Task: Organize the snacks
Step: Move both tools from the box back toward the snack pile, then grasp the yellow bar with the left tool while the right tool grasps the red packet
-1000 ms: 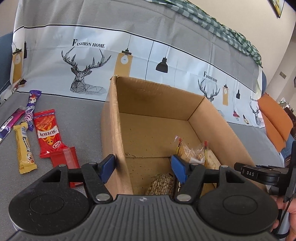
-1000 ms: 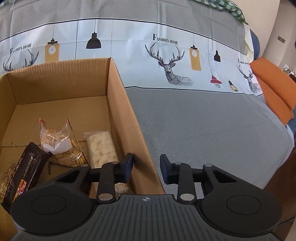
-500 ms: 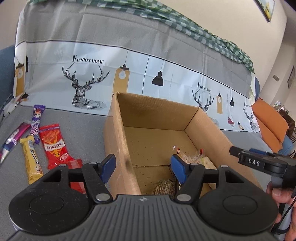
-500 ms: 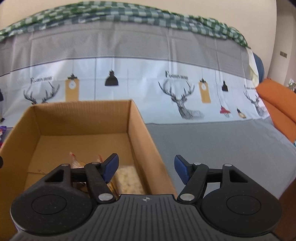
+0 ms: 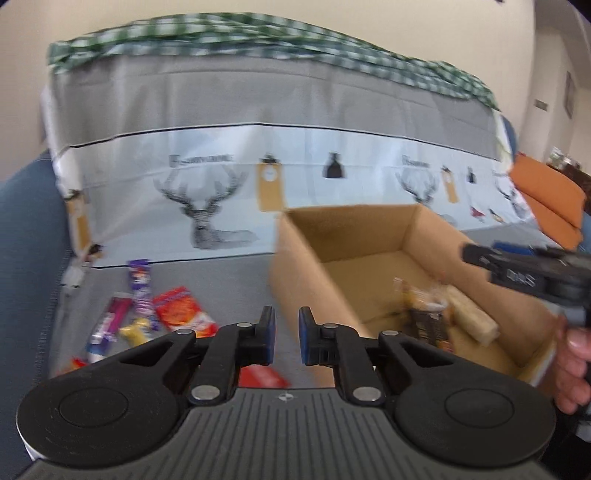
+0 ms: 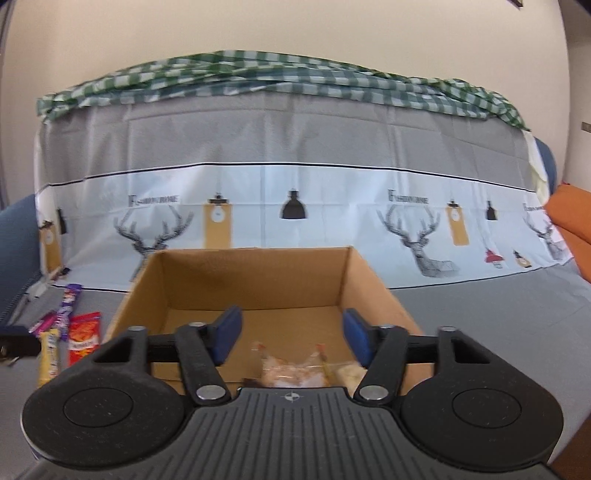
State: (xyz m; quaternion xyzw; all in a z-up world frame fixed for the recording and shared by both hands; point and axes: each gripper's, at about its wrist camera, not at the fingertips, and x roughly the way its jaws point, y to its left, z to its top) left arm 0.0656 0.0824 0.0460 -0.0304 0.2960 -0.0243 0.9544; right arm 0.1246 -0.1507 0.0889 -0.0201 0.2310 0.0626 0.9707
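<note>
One grey deer-print cover (image 6: 295, 206) over the sofa — cream wall (image 6: 295, 26) behind.

Covered sofa (image 6: 461, 314): box (image 6: 369, 284), snacks (image 6: 83, 338)

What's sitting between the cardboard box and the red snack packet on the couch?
Nothing: bare grey cover between the cardboard box and red snack packet, shown in the right wrist view.

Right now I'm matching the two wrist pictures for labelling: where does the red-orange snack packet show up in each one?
Left wrist view: the red-orange snack packet lies lower left on the grey cover, left of the cardboard box.
Right wrist view: the packet sits at the far left, again left of the box.
Shared landmark: the purple wrapper just beside it.
</note>
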